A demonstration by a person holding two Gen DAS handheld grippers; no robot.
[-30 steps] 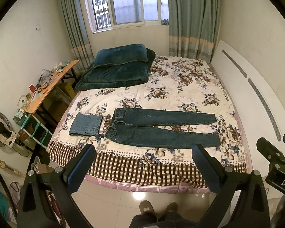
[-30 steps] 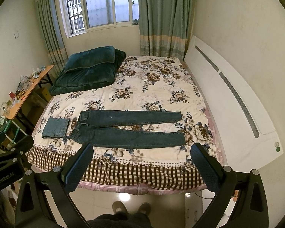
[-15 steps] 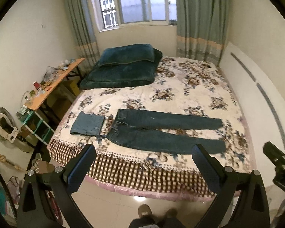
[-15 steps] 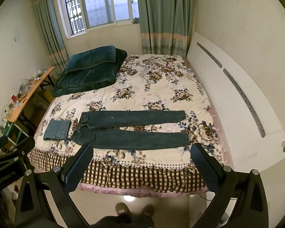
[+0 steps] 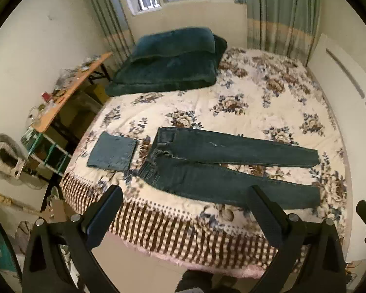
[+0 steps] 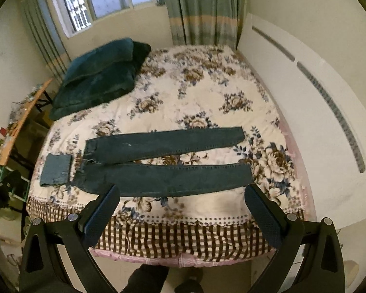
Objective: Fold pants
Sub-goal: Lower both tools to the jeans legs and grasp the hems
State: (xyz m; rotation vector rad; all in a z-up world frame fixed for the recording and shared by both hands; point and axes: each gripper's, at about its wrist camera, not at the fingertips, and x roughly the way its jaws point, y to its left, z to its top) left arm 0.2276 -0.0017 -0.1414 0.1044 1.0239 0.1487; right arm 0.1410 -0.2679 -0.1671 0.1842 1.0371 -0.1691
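Two denim pieces lie on your bed (image 5: pixel 256 112): folded jeans (image 5: pixel 112 151) at left, then pants (image 5: pixel 222 168) spread flat, legs pointing right. Your left hand-held gripper (image 5: pixel 185 217) and right hand-held gripper (image 6: pixel 181 216) both hover wide open, empty, at the bed's near edge.

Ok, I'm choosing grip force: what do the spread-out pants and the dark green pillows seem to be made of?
The pants look like dark blue denim: matte, with stitched seams and a waistband, lying fairly flat. The pillows look like plush or velvet-type fabric, going by their soft, faintly shiny nap, though blur leaves that uncertain.
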